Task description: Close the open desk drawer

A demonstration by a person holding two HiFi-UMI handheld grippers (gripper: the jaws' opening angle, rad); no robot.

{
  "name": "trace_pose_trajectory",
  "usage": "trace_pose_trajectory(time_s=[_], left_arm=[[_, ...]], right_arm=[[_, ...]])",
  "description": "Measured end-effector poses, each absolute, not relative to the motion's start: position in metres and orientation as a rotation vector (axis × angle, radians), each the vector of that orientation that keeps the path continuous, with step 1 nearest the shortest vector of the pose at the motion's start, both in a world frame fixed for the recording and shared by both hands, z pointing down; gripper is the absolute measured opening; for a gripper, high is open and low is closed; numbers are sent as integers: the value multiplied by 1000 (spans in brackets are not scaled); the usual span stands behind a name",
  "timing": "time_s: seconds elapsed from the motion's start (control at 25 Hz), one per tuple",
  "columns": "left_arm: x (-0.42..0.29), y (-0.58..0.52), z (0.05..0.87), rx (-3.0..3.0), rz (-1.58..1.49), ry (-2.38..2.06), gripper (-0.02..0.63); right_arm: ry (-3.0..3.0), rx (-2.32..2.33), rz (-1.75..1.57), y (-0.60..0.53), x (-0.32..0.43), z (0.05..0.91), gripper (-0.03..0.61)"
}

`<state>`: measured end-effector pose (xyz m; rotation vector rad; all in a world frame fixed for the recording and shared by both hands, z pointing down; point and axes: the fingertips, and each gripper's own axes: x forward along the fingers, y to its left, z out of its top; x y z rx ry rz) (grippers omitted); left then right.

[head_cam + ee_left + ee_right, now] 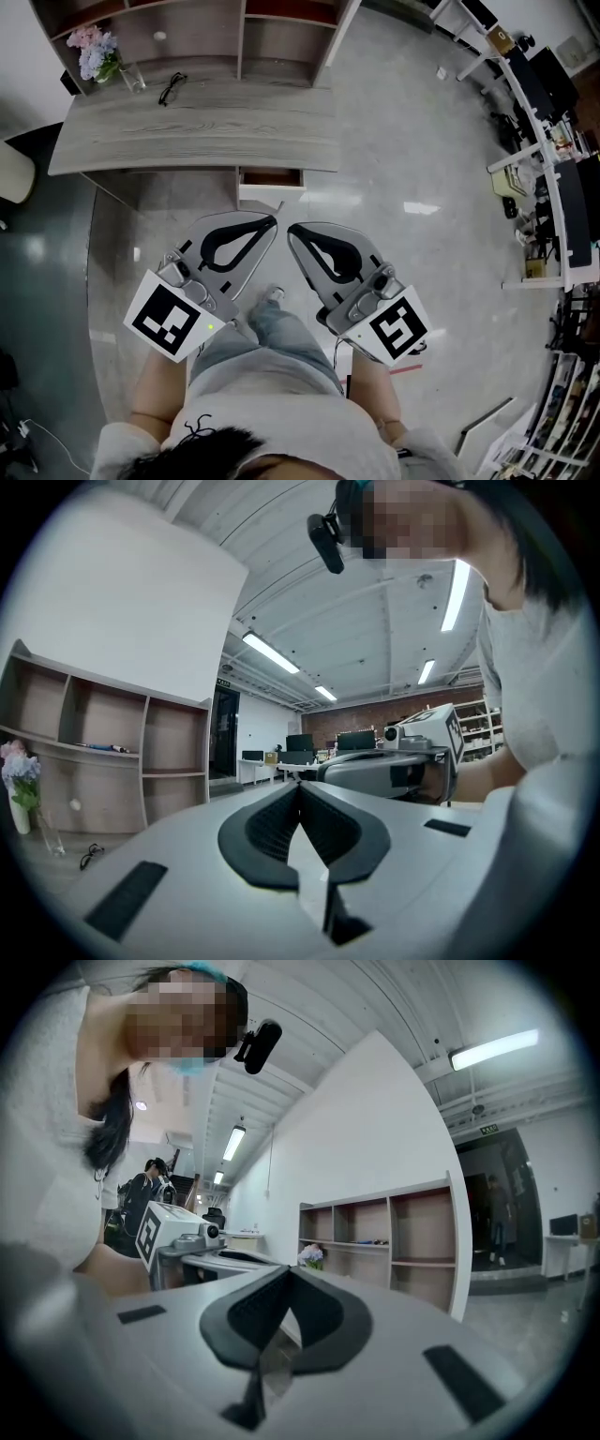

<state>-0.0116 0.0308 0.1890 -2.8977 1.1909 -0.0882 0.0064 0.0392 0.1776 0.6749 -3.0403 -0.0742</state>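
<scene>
Big open office-type room, glossy grey floor [403, 141] with light glare on it. Rows of work desks [539, 94] with dark monitors run down the right side of the head view. The gripper views look up at a white ceiling with strip lights [270, 652].

Against the far wall there's an open-fronted wooden shelf unit [242, 37], mostly bare cubbies. In front of it is the tabletop [206, 127], grey wood grain, pretty uncluttered.

The drawer [270, 195] is under the tabletop's front edge, toward its right end. It's pulled out, so you can see the white front panel and a strip of brownish inside. It's straight ahead of both grippers, not touching either one.

The left gripper [272, 222] and right gripper [292, 228] are held side by side over the person's knees, tips angled toward each other and pointing at the drawer. The left gripper's [300, 785] own view shows its jaws clenched, dark pads meeting at the tips with nothing between. Same deal for the right gripper [288, 1269]: jaws pressed together, empty.

Small stuff: a bunch of pink and pale blue flowers [97, 49] at the back left corner of the tabletop, a clear vase [133, 79] beside them, and a pair of black glasses [172, 87] lying just right of that.
</scene>
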Motion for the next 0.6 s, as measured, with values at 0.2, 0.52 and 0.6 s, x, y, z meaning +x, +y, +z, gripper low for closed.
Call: trace_pose_trajectory(time_s=[0.2,0.52,0.6], left_arm=[[-1,9,194,-2887,-83,1241,11],[8,-11,207,-2845,-121,1276,11],[6,-14,212,-2849,-118,1281,11]], right_arm=[[-3054,629,-66,16,18,184,8],[-3057,563,-29,-7,28,201,8],[-3060,564,-17,-11,25,207,8]])
